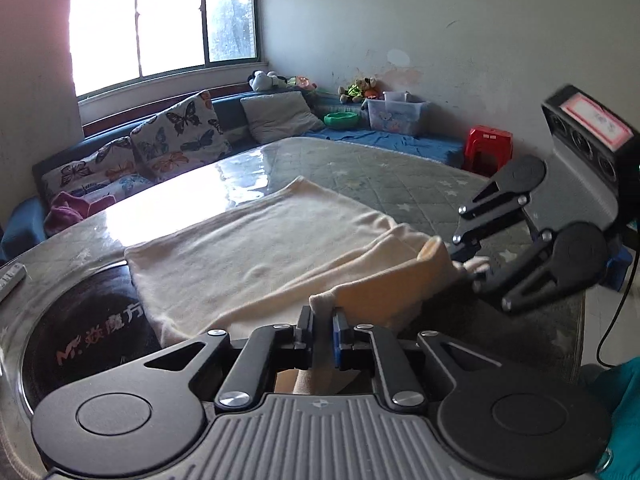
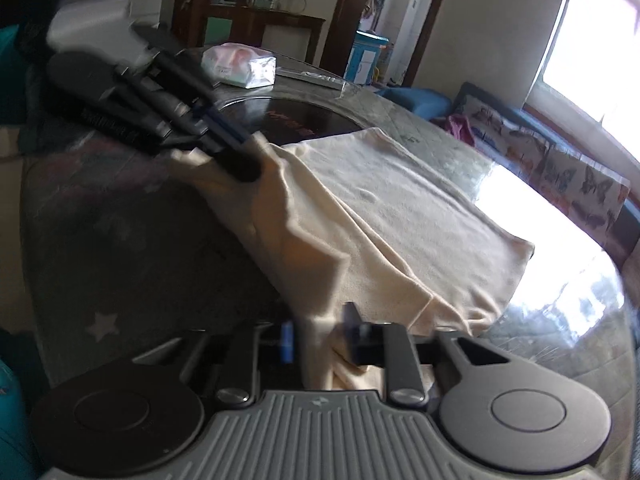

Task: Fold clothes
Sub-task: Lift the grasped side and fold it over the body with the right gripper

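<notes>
- left gripper [image 1: 322, 330] clamped on cloth [image 1: 256, 248] edge, lifted off table [image 1: 420, 184]
- right gripper [image 2: 320, 334] pinching the other corner, well apart to its right

On the dark round plate [image 1: 80, 344] set into the table, under the glass top, there is reddish printing: the Latin letters "Mr." followed by three Chinese characters, "妖魔方". In the right wrist view the same printing on this plate [image 2: 288, 114] appears as red marks only, too small and blurred to read. The right gripper's body carries a white label with a pink border [image 1: 596, 118]; it has faint handwriting, but the words cannot be made out. The wrapped white packet [image 2: 240, 65] on the far side of the table has some small print on its side, also not readable. No other text can be read.
</notes>
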Action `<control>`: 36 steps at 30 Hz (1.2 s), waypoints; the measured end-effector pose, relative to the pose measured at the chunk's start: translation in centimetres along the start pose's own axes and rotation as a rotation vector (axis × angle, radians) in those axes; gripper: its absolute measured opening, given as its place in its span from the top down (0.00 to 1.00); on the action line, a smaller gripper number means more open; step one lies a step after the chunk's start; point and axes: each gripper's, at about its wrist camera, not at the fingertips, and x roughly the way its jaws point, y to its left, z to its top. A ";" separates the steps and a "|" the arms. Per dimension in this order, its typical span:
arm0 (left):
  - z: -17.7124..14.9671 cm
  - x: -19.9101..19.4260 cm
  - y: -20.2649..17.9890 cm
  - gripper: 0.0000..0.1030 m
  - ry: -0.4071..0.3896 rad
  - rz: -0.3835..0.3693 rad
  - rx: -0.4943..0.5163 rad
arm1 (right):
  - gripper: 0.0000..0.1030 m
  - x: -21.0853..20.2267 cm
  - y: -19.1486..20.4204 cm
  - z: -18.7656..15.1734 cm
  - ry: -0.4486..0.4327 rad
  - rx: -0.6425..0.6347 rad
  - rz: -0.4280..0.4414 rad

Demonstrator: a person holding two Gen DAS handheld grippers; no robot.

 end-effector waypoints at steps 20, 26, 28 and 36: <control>-3.3 -4.4 -3.4 0.95 -0.012 0.069 0.072 | 0.92 -4.0 -0.5 -0.5 -0.057 0.125 0.038; -3.7 -8.1 -6.9 0.95 -0.049 0.041 0.022 | 0.92 -8.3 1.3 -1.7 -0.061 0.102 0.068; -4.1 -9.1 -8.4 0.95 -0.044 0.034 0.022 | 0.92 -9.9 2.1 -2.4 -0.056 0.099 0.086; -4.2 -12.1 -11.8 0.95 -0.048 0.040 0.005 | 0.92 -14.4 4.6 -4.0 -0.027 0.074 0.147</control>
